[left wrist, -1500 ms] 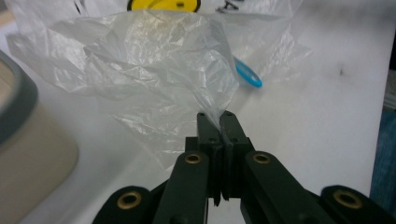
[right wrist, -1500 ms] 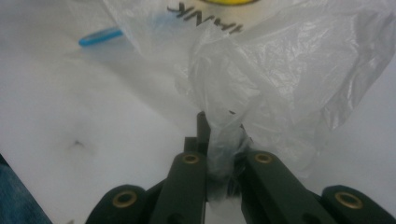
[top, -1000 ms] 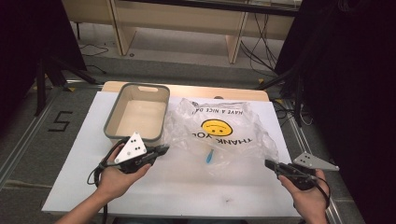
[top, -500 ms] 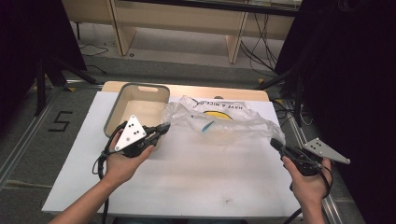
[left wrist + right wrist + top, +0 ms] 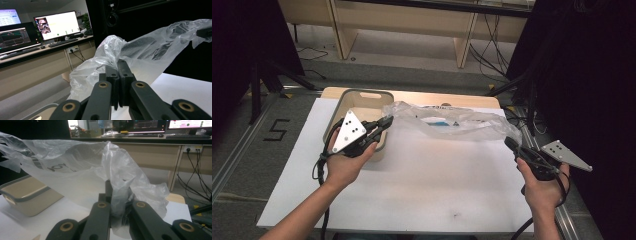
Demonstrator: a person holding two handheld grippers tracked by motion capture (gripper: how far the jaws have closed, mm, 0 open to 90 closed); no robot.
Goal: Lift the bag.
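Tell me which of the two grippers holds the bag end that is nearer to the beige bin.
The left gripper: its end of the plastic bag hangs over the beige bin; the right gripper is far from it.

Grey floor (image 5: 422, 75), light wooden benches (image 5: 402, 20), lit monitors (image 5: 57, 25) on a desk, black curtains (image 5: 582, 75)

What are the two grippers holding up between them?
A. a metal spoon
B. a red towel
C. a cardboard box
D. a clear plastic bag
D: the left gripper and the right gripper each pinch one end of the clear plastic bag, which stretches between them above the white table.
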